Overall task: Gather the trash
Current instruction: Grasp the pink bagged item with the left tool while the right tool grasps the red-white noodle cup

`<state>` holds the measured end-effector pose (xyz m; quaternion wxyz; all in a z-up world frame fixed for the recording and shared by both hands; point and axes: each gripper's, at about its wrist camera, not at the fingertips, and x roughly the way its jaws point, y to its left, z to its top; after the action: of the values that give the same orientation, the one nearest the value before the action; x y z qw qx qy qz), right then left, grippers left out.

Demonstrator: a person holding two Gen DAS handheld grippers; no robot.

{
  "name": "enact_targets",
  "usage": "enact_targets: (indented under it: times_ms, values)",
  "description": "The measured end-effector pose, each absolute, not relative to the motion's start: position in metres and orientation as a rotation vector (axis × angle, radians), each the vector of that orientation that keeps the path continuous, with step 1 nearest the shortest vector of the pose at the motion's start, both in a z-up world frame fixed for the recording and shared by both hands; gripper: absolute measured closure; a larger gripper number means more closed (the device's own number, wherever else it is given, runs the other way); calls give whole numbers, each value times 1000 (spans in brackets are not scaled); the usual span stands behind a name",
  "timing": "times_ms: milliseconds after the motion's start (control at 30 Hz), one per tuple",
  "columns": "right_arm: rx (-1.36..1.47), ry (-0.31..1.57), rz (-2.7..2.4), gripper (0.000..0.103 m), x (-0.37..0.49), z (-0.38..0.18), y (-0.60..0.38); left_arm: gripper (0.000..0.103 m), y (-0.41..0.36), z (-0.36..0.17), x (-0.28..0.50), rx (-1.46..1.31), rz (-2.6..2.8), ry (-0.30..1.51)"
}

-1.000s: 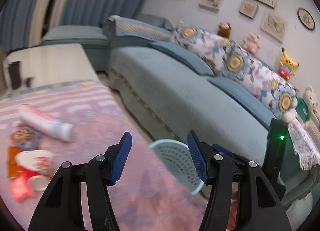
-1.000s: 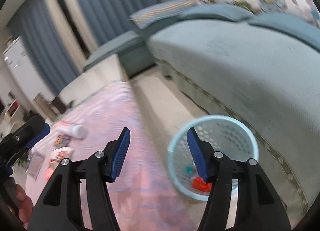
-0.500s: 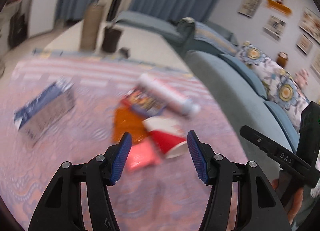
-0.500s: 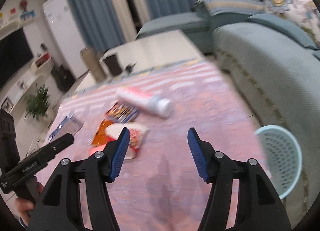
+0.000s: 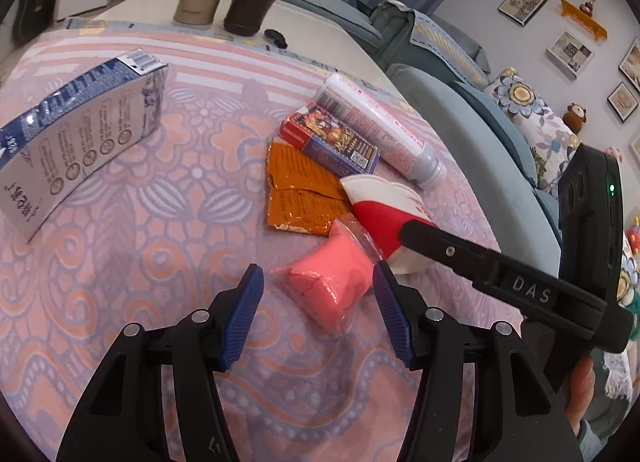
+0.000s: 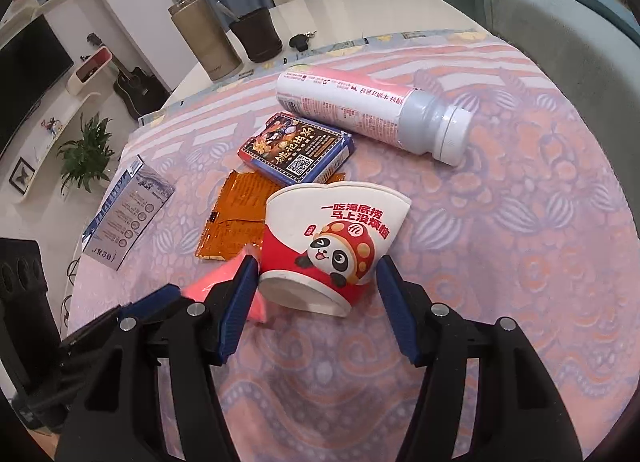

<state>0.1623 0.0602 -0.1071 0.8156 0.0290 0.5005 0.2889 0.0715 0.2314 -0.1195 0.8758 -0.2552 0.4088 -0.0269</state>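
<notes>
Trash lies on a pink patterned tablecloth (image 5: 120, 262). My left gripper (image 5: 318, 316) is open, its fingers on either side of a pink packet (image 5: 328, 282). My right gripper (image 6: 314, 304) is open around the base of a crushed red-and-white paper cup (image 6: 332, 238) lying on its side. The cup also shows in the left wrist view (image 5: 380, 206). Beyond lie an orange foil wrapper (image 6: 236, 214), a small dark blue box (image 6: 296, 148), a white bottle (image 6: 360, 106) on its side and a blue-and-white carton (image 5: 72, 134).
A tan flask (image 6: 204, 42), a dark cup (image 6: 256, 38) and a key fob (image 6: 300, 40) stand at the table's far end. A blue-grey sofa (image 5: 480, 142) runs along the right side. A white fridge (image 6: 132, 2) and a TV stand lie to the left.
Both grippers swung from the blue basket by the sofa to the table and came down. The left now brackets the pink packet, the right the paper cup.
</notes>
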Motion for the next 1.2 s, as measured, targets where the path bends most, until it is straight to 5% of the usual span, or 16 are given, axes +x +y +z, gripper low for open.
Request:
enact_targets:
  times_ms: [367, 500, 833, 1100, 1200]
  values:
    - [61, 1122, 593, 32, 166, -114, 60, 49, 209, -123, 74, -489, -126, 885]
    - [39, 1116, 566, 46, 169, -116, 54, 49, 191, -123, 66, -491, -222, 911]
    - [43, 1009, 508, 46, 161, -94, 4, 36, 183, -109, 73, -330, -132, 901]
    - [22, 985, 493, 46, 152, -93, -17, 51, 156, -125, 105, -123, -39, 984]
    - [27, 963, 489, 47, 148, -88, -28, 66, 149, -123, 104, -80, -18, 980]
